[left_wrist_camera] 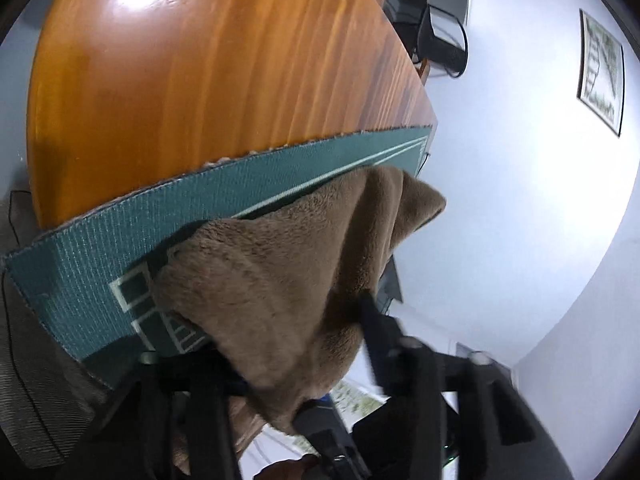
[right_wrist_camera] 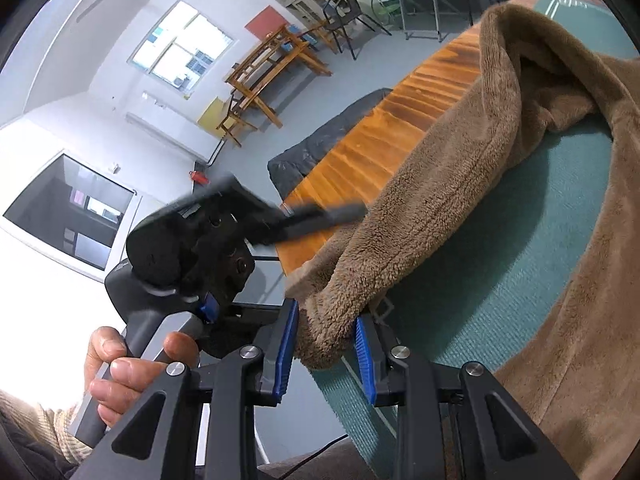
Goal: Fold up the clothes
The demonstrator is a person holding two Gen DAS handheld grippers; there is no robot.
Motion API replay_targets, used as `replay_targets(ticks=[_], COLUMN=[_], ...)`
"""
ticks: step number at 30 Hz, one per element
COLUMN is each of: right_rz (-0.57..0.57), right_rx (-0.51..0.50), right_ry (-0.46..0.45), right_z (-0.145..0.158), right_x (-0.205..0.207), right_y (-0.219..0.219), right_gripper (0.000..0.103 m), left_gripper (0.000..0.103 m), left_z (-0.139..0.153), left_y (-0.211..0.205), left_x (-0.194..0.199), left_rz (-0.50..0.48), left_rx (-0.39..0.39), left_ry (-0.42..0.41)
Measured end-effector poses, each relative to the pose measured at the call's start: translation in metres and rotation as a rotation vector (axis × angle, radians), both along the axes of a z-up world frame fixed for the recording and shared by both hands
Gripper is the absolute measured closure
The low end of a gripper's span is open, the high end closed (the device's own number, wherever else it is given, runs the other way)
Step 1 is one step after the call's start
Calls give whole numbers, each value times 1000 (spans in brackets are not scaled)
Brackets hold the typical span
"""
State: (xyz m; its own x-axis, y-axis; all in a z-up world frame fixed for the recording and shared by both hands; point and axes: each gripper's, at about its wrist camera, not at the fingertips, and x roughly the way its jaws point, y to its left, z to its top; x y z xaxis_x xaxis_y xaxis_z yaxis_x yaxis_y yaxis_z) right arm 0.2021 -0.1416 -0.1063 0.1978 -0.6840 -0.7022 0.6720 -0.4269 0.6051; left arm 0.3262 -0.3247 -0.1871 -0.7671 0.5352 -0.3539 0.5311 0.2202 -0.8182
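Observation:
A brown fleece garment [left_wrist_camera: 280, 272] hangs lifted over a green mat [left_wrist_camera: 100, 248] on a wooden table [left_wrist_camera: 200, 80]. My left gripper [left_wrist_camera: 328, 320] is shut on the garment. Only its right finger [left_wrist_camera: 370, 312] shows, pressed into the fleece, and the other is hidden by the cloth. In the right wrist view, my right gripper [right_wrist_camera: 326, 340] is shut on a thick rolled edge of the garment [right_wrist_camera: 460, 180], its blue pads [right_wrist_camera: 284, 344] on both sides. There the left gripper [right_wrist_camera: 352, 210] reaches in from the left, blurred, its tips on the same edge higher up.
A person's hand [right_wrist_camera: 132, 368] holds the left gripper's handle. The table edge [left_wrist_camera: 424, 92] drops to grey floor on the right. A dark cushion [right_wrist_camera: 328, 140] lies beside the table. Chairs [right_wrist_camera: 344, 12] and wooden racks [right_wrist_camera: 272, 64] stand farther back.

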Motion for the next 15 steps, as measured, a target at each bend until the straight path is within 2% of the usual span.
replay_targets(ticks=[2,3,4,6,10,15], right_rz=[-2,-3,-5,-10,-31,-115], right_rx=[-11,-18,-22,-30,-33,2], right_ry=[-1,-4,-5,-4,39,103], right_z=[1,1,1,1,7,12], right_x=[-1,-1,0,0,2,-7], right_y=[2,3,4,9,22,46], right_gripper=[71,64,45,32,32,31], left_gripper=[80,84,85,85,85,85], left_z=[3,9,18,37,74,120], left_y=[-6,-12,-19,-34,-63,-100], left_x=[1,0,-2,-5,-11,-18], left_rz=[-1,-3,-6,-12,-24,-38], left_rx=[-15,-41,-77,-148,-291,-470], left_ry=[4,13,26,51,102,166])
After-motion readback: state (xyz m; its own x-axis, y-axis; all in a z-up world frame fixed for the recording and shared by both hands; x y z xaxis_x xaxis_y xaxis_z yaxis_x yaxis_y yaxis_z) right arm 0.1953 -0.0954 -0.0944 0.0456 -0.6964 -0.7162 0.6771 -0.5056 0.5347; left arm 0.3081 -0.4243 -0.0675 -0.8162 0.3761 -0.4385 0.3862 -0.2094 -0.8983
